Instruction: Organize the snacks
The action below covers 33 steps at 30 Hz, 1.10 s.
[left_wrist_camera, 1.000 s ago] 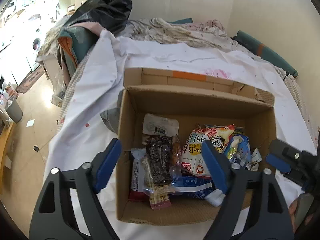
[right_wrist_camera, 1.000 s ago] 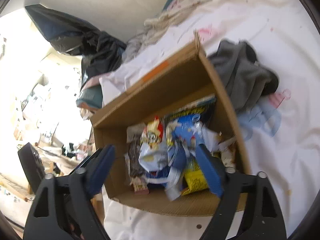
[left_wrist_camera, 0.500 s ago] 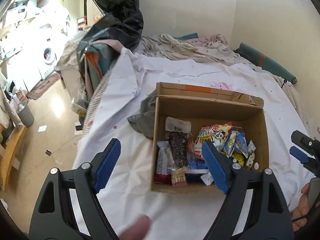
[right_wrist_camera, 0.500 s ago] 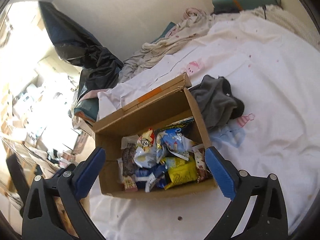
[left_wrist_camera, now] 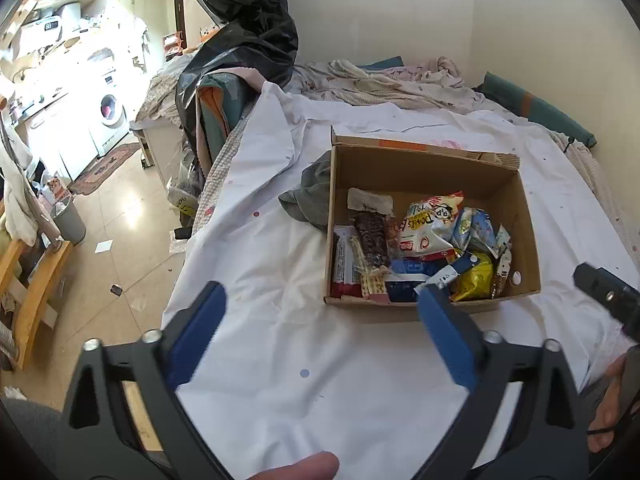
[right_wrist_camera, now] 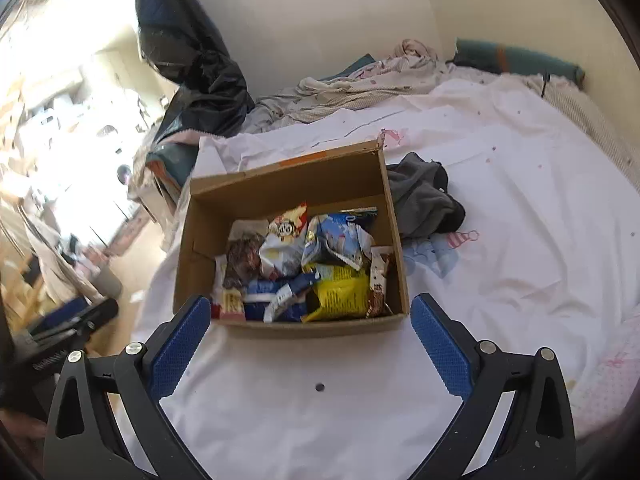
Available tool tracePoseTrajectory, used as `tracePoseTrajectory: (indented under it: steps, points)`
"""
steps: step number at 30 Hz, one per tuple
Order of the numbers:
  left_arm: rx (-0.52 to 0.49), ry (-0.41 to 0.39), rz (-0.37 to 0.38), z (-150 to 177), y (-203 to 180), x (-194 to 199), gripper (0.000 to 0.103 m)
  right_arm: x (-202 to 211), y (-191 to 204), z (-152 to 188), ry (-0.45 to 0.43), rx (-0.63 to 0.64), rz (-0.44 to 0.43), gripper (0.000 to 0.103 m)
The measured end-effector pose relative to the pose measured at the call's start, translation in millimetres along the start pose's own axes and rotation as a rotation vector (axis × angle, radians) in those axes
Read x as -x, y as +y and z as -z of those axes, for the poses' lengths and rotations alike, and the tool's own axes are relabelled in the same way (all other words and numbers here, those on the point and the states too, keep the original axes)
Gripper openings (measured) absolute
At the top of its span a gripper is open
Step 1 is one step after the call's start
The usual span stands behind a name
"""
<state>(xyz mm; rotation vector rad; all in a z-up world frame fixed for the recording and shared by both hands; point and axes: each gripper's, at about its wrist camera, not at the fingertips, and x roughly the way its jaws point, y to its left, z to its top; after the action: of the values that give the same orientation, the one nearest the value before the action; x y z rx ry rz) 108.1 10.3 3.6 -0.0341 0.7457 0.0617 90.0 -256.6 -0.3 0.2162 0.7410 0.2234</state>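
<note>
Cardboard is what keeps the snacks (right_wrist_camera: 304, 268) together: they lie heaped in the open box (right_wrist_camera: 208, 216) on the white sheet (left_wrist_camera: 280, 320), probably so they cannot scatter over the bed. My left gripper (left_wrist_camera: 320, 332) is opening wide with nothing between its jaws. My right gripper (right_wrist_camera: 310, 338) stands spread wide and empty, short of the box.

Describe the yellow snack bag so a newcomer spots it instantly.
On the white sheet sits an open cardboard box. The yellow snack bag lies at its near edge, by the grey cloth's side. It is the only solid yellow pack there.
</note>
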Motion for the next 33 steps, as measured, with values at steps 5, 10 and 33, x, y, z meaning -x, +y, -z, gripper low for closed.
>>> tracePoseTrajectory:
  steps: [5,10,33]
  points:
    - [-0.010,-0.003,0.027,9.3,-6.1,7.2,0.103,-3.2,7.5,15.0,0.028,0.023,0.046,0.103]
    - [-0.004,0.032,0.054,19.6,-13.0,1.7,0.103,-10.2,8.8,18.2,0.032,0.013,0.090,0.103]
    - [0.031,0.052,0.052,19.2,-8.7,-4.2,0.103,-10.0,8.9,17.9,0.016,0.019,0.116,0.103]
